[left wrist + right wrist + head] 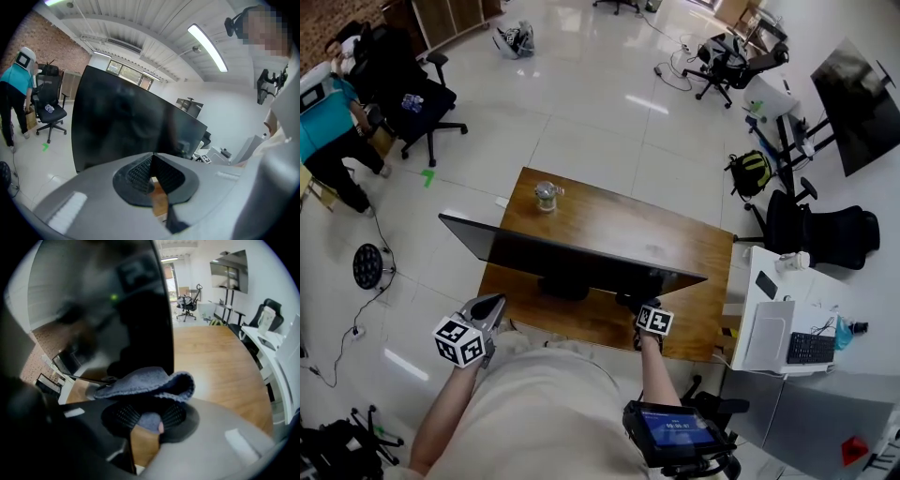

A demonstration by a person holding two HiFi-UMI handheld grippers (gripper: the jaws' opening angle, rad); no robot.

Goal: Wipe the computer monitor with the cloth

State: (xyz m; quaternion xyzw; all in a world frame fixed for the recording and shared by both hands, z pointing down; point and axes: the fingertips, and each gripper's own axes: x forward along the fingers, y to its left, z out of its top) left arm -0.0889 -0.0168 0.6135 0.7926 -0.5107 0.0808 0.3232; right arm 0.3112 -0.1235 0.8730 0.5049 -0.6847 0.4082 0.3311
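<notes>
Wooden desk (pixel 675 244) with dark monitor (pixel 572 258) on top. Right tongs (pixel 149 417) pinching blue-grey cloth (pixel 150 383) close by the screen; left tongs (pixel 152 161) pressed together, empty, facing it.

The monitor (pixel 572 258) walls off my 12 o'clock, spanning the counter (pixel 694 248) from 10 to 1. Its base (pixel 565 286) blocks the strip under the screen. Beyond, the wood lies open except for a small jar (pixel 546 195) at 11. My right hand-held gripper (pixel 635 302), cloth (pixel 150 383) filling its jaws, is tight against the screen's lower right. My left hand-held gripper (pixel 490 305) has open floor (pixel 441 272) at 9. A white side desk (pixel 766 323) hems 3.
</notes>
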